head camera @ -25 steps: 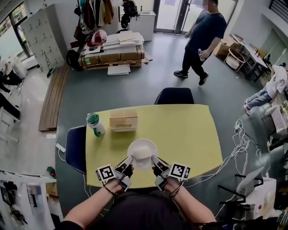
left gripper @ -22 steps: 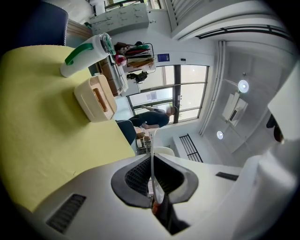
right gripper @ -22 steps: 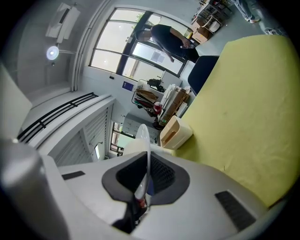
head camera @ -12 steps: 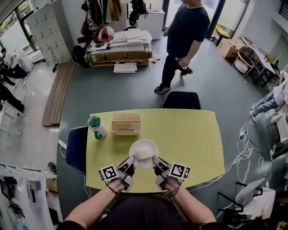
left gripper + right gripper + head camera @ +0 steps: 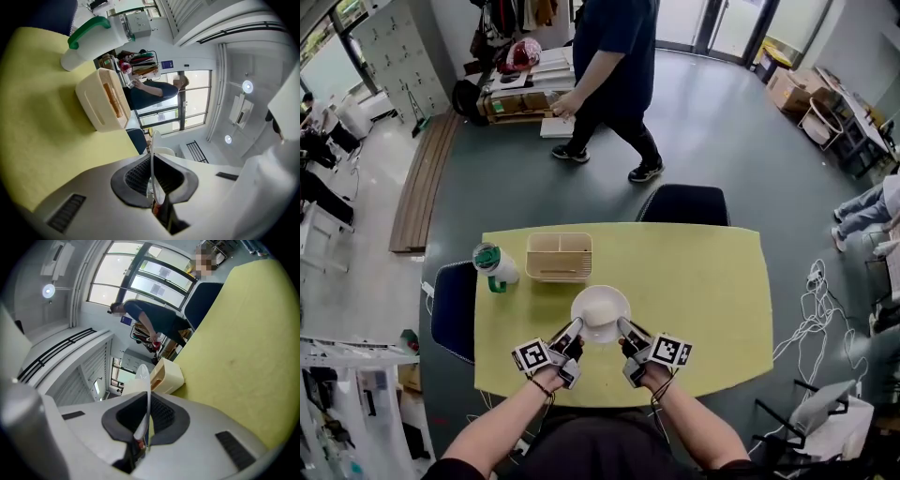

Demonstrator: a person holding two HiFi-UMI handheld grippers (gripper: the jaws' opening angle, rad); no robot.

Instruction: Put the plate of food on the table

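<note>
Left gripper [image 5: 573,329]: is clamping the left rim of the plate [image 5: 600,312]. In the left gripper view the thin white rim is sitting edge-on between the two dark ribbed pads [image 5: 136,176], which are pressing on it from both sides.
Right gripper [image 5: 622,327]: is clamping the right rim of the plate. The right gripper view is showing the rim pinched between this gripper's own ribbed pads [image 5: 159,413].
Gripper position: both units are working side by side over the near edge of the table [image 5: 703,291], with jaws pointing away from the person and angling in toward each other.
Plate position: is sitting level between the two grippers, over the near middle of the yellow table top. No view is confirming whether it is touching the surface.
Food [image 5: 598,307]: a pale mound is lying in the centre of the plate.
Tray [image 5: 559,257]: a beige compartment tray is standing on the table just beyond the plate, apart from it.
Jug [image 5: 493,263]: a white jug with a green lid is standing just left of the tray, near the left table edge.
Chairs: one dark chair [image 5: 453,310] is standing at the left side of the table, and a second chair [image 5: 685,202] at the far side.
Cables [image 5: 811,298]: are lying loose on the floor to the right of the table.
Person [image 5: 609,66]: is walking across the grey floor well beyond the table.
</note>
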